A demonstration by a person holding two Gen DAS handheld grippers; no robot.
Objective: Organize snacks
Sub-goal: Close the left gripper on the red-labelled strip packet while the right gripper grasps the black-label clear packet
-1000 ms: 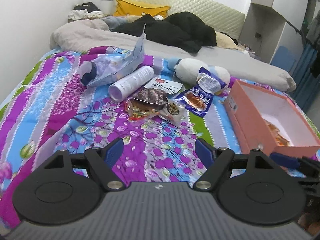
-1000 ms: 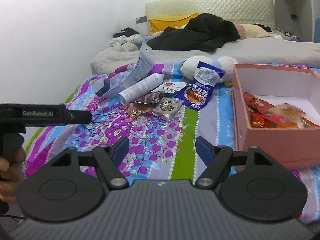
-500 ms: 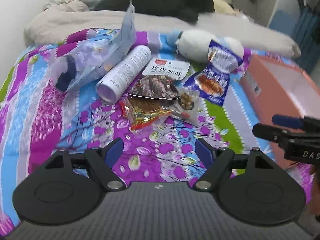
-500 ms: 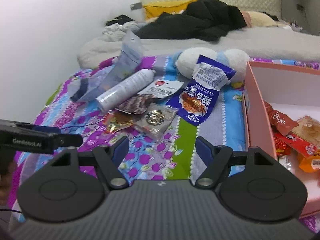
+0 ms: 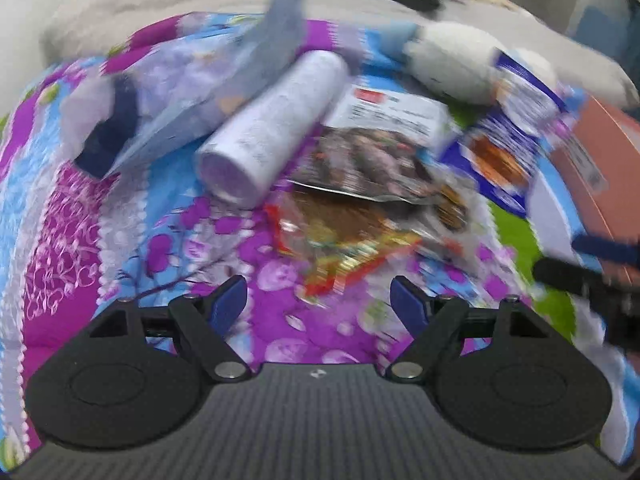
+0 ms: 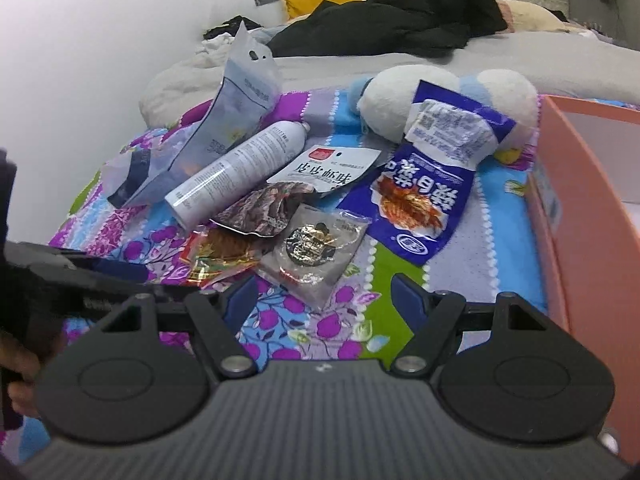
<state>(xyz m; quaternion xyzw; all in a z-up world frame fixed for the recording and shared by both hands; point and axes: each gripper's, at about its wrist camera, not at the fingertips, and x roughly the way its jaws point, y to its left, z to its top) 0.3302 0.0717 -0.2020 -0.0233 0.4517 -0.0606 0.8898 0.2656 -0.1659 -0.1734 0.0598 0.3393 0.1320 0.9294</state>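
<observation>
On the bed, a flowered quilt (image 6: 332, 332) carries a pile of things. At the far left lies a pale blue pouch (image 6: 224, 128) with a hang hole, its top standing up. Just beside it, to the right, a white spray can (image 6: 240, 172) lies on its side, touching the pouch. Next comes a white packet with a red label (image 6: 324, 170), and on its lower part lies a dark crumpled snack bag (image 6: 262, 210). In front of that one is a red and gold wrapper (image 5: 340, 240), and to its right a clear packet with a gold round picture (image 6: 316, 252). Further right, a blue snack bag (image 6: 428, 192) leans with its top against a white plush toy (image 6: 404, 100). At the far right stands the pink box (image 6: 588, 216); its inside is not clear from here.

The left gripper (image 5: 319, 300) hovers low over the red and gold wrapper, jaws open and empty; its view is blurred. The right gripper (image 6: 325, 300) hovers near the clear packet, jaws also open, holding nothing
</observation>
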